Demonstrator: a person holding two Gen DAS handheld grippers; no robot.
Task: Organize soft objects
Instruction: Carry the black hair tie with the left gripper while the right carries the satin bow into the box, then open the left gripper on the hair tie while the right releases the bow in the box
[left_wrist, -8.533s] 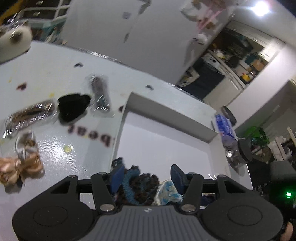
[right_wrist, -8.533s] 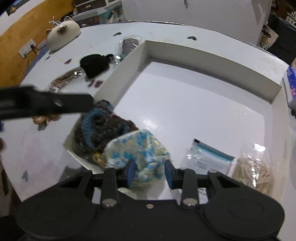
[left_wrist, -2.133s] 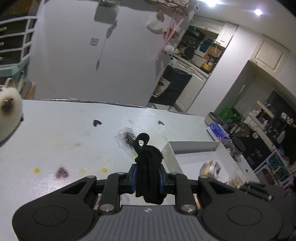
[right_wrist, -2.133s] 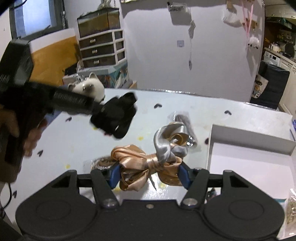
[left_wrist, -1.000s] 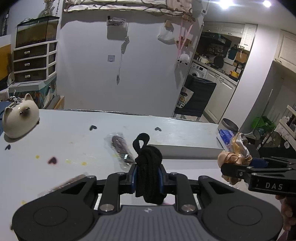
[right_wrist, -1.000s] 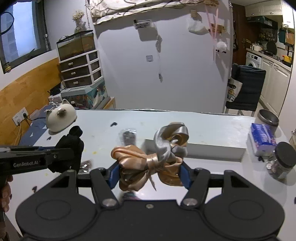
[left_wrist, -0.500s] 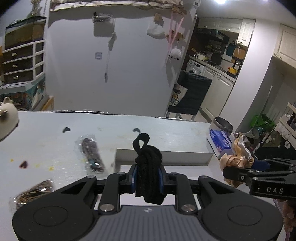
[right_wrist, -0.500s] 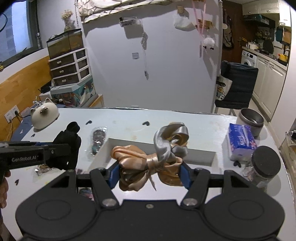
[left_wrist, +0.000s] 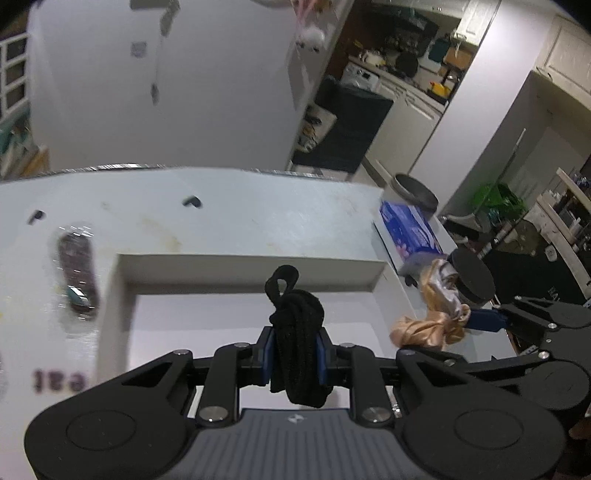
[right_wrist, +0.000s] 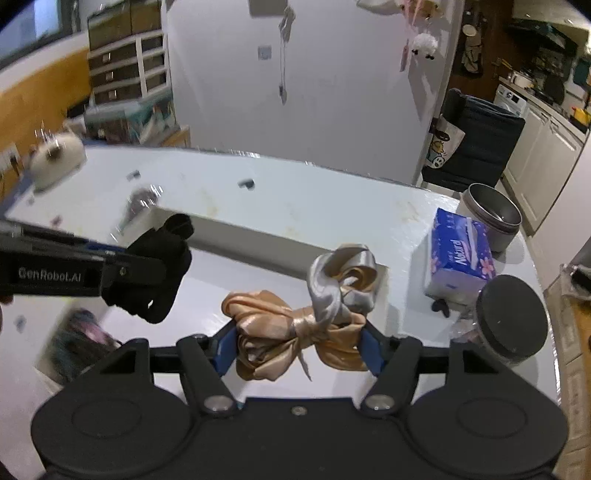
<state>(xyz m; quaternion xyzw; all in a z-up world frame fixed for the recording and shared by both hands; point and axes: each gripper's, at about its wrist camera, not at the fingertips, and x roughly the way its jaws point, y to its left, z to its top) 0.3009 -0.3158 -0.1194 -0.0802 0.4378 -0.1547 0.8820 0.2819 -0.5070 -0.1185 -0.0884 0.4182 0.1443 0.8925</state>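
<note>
My left gripper (left_wrist: 294, 354) is shut on a black fabric bundle (left_wrist: 297, 332) and holds it above the white box (left_wrist: 243, 266). My right gripper (right_wrist: 297, 345) is shut on a peach and silver satin bow (right_wrist: 310, 317), also over the box (right_wrist: 266, 232). In the right wrist view the left gripper's black bundle (right_wrist: 155, 273) hangs at the left. In the left wrist view the bow (left_wrist: 432, 321) shows at the right by the box's right wall. A dark blue knitted item (right_wrist: 79, 339) lies in the box's near left corner.
A wrapped dark item (left_wrist: 75, 266) lies on the white table left of the box. A blue tissue pack (right_wrist: 460, 258), a black-lidded jar (right_wrist: 511, 317) and a grey tin (right_wrist: 491, 214) stand to the right. A white cat figure (right_wrist: 55, 155) sits far left.
Both grippers have tilted down and come closer over the box, each still holding its item. The box now fills more of both views.
</note>
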